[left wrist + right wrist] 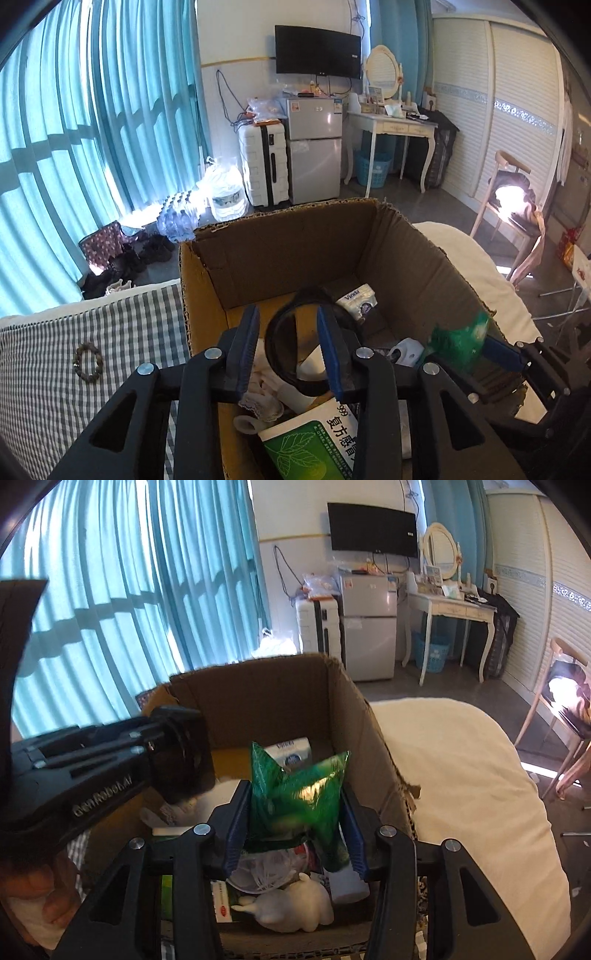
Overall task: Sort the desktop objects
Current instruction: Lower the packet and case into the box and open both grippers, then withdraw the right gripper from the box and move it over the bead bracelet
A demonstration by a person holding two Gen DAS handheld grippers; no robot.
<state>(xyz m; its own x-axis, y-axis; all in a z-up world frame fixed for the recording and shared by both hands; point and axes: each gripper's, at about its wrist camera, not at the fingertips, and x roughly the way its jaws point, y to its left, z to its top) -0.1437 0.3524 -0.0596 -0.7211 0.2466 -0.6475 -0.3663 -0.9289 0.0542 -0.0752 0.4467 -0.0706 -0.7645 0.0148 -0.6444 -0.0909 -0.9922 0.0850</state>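
A crinkled green packet (295, 797) stands at the centre of the right wrist view, between the blue pads of the right hand-held gripper (291, 834); the pads seem to press its sides, though its lower part is blurred, so the contact is hard to confirm. It hangs over the open cardboard box (354, 709). In the left wrist view the same packet appears only as a smeared green patch (458, 339) at right, with one blue finger (502, 354) beside it.

The left hand-held gripper (288, 354) fills the lower centre of its own view, its pads apart; a black ring-shaped object (280, 354) lies in the box behind the gap, untouched as far as can be seen. The right view shows this gripper only from the side, as a black body (110, 775) at left.

In the box lie a white tissue pack (358, 299), a green-and-white medicine box (314, 439) cut off by the gripper, and, seen only from the right, a white figurine (291, 908). A bead bracelet (88, 360) rests on the checked bedding (74, 387) at left, shown only by the left view.
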